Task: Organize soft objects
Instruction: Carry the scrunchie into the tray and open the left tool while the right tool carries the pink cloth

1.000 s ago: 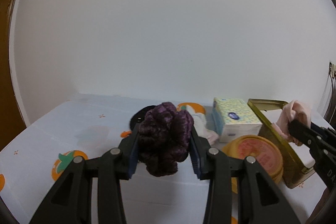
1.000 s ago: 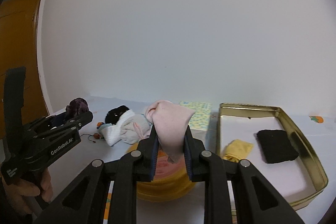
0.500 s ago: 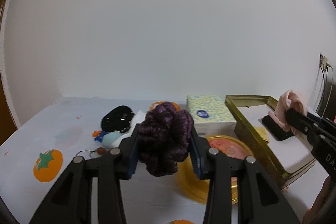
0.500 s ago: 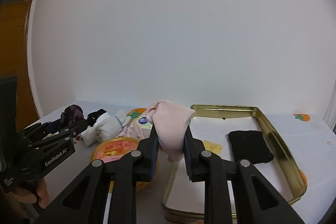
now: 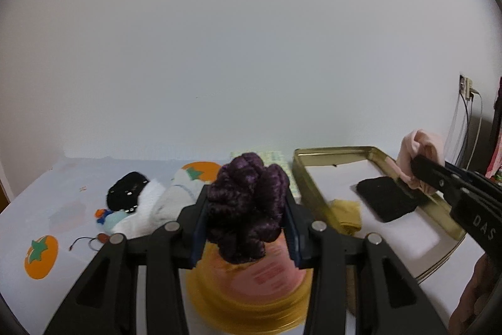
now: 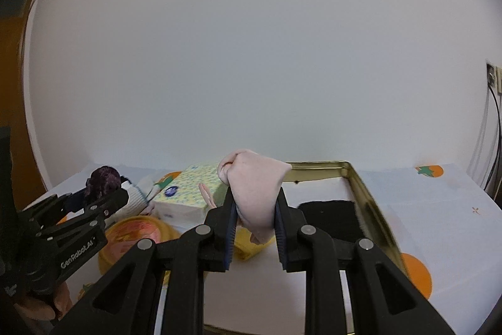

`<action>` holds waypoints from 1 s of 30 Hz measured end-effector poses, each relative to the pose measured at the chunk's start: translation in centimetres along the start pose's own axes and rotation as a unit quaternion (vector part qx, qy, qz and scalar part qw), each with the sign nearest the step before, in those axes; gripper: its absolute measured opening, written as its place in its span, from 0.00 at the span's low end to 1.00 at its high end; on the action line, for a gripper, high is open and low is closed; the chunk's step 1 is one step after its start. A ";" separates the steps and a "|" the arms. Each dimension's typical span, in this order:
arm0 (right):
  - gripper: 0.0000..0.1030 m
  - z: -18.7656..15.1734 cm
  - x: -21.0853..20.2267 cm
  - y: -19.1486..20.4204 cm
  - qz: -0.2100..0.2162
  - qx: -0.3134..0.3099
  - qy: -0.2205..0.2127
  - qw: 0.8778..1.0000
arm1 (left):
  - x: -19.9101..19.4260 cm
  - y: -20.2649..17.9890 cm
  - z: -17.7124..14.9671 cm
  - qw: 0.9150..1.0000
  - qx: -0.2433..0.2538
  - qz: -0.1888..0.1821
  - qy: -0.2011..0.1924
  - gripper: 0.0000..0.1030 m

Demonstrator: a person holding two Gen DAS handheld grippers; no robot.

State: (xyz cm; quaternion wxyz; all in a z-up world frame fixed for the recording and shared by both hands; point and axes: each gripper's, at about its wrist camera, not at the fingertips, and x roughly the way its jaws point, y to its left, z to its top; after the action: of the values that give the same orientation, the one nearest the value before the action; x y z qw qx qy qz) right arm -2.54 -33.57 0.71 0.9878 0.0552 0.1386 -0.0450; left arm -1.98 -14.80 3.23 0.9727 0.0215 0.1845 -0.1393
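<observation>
My left gripper (image 5: 244, 222) is shut on a fuzzy purple scrunchie (image 5: 248, 203) and holds it above the round yellow tin (image 5: 251, 291). My right gripper (image 6: 254, 225) is shut on a folded pink cloth (image 6: 255, 193) and holds it over the gold metal tray (image 6: 373, 209). In the left wrist view the right gripper (image 5: 420, 175) with the pink cloth (image 5: 420, 146) hangs over the tray's far right side (image 5: 313, 193). A black cloth (image 5: 387, 198) and a yellow cloth (image 5: 346, 215) lie in the tray.
A patterned tissue pack (image 6: 188, 193) lies left of the tray. A white sock (image 5: 147, 212), a black item (image 5: 125, 193) and a small blue and orange trinket (image 5: 103, 214) lie on the persimmon-print tablecloth (image 5: 40, 253). A white wall stands behind.
Both grippers have swung to the right with their loads. The right gripper now hangs further over the tray. The left gripper now sits above the yellow tin.
</observation>
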 end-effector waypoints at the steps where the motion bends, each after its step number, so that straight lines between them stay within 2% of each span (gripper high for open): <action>1: 0.23 0.1 -0.1 -0.4 -0.003 0.004 -0.001 1.000 | 0.1 -0.3 0.1 1.000 0.001 -0.003 0.000 0.39; 11: 0.23 0.8 0.1 -5.0 -0.043 0.028 -0.008 0.999 | 1.5 -3.7 1.2 0.999 0.008 -0.039 0.003 0.39; 17: 0.23 1.1 0.5 -7.6 -0.062 0.050 0.006 0.997 | 2.5 -6.1 1.5 0.997 0.009 -0.073 0.014 0.39; 23: 0.23 0.8 1.7 -8.8 -0.065 0.074 0.062 0.993 | 3.7 -8.8 0.8 0.994 0.027 -0.097 0.043 0.39; 30: 0.23 -0.7 3.5 -7.6 -0.059 0.069 0.139 0.986 | 4.0 -10.0 -0.5 0.991 0.048 -0.109 0.066 0.39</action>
State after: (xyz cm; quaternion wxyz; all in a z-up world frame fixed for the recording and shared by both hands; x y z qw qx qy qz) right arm -0.19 -41.26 -1.69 0.9484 0.1205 0.2737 -0.1050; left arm -1.34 -25.43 1.39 0.9353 0.0566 0.2424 -0.2516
